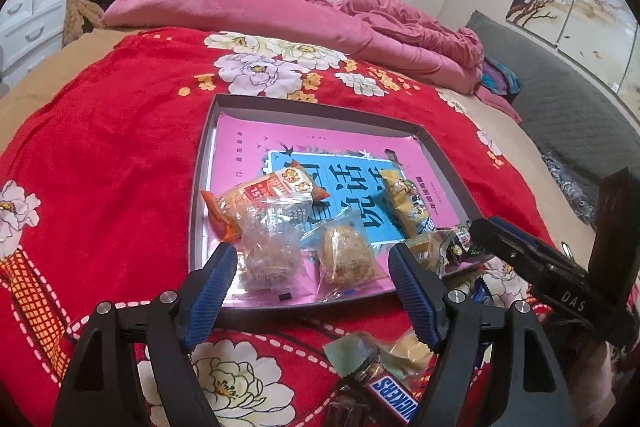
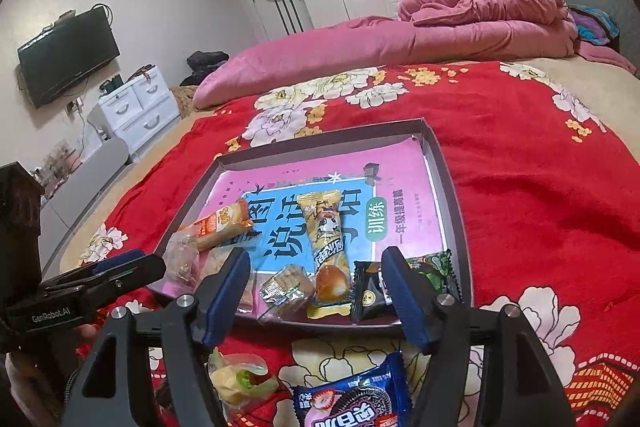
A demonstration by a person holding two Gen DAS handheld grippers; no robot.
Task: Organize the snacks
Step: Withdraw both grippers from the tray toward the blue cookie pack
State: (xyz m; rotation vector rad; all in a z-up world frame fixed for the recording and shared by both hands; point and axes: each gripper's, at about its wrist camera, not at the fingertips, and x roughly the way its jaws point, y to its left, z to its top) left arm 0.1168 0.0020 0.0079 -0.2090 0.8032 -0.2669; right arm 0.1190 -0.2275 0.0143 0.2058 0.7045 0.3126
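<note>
Both hand-held grippers, left (image 1: 312, 267) & right (image 2: 316, 291), are seen released, nothing gripped. Snickers bar (image 1: 394, 397) on bed: light, slippery wrapper; best pinched across mid-body.

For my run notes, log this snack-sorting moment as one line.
stage: filling tray | left tongs: open, empty | right tongs: open, empty | in tray: several wrapped snacks | outside: Snickers bar, blue cookie pack
</note>
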